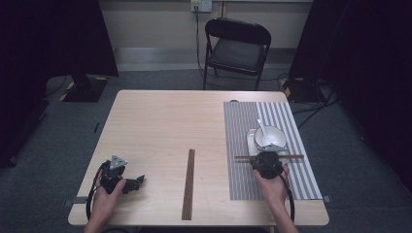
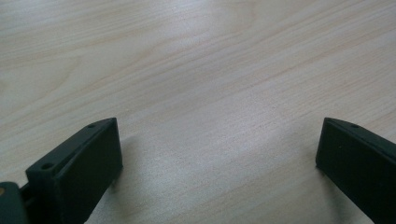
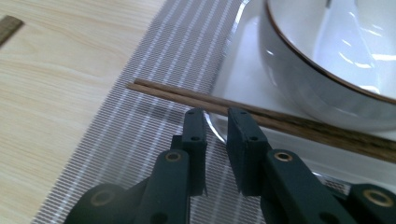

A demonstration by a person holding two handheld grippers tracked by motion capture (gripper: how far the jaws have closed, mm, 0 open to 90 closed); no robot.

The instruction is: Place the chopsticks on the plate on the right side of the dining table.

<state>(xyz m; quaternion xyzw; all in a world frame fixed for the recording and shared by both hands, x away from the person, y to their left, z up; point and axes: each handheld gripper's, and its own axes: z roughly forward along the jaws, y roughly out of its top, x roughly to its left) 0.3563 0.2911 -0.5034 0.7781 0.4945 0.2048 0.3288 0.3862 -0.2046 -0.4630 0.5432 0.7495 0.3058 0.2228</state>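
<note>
Chopsticks (image 3: 261, 119) lie across the plate (image 3: 243, 84) edge, right at our right tool's (image 3: 215, 114) tips, jaws narrow with a gap, not gripping. Bowl (image 3: 327, 79) just beyond. Left tool (image 2: 217, 135) wide, over bare table (image 2: 196, 70).

Wide bare table (image 1: 160, 126) between hands: free passage, interrupted only by flat wood strip (image 1: 188, 183) at 6 o'clock of table centre, low, easy to cross. Right side more crowded: bowl (image 1: 270, 137) with spoon (image 1: 262, 127) on plate (image 1: 251, 143), upon striped mat (image 1: 243, 170); chopsticks (image 3: 196, 100) lie across at bowl's 6 o'clock. Mat from 5 to 7 o'clock of chopsticks free. Chair (image 1: 236, 48) beyond table at 12 o'clock, well apart.
</note>
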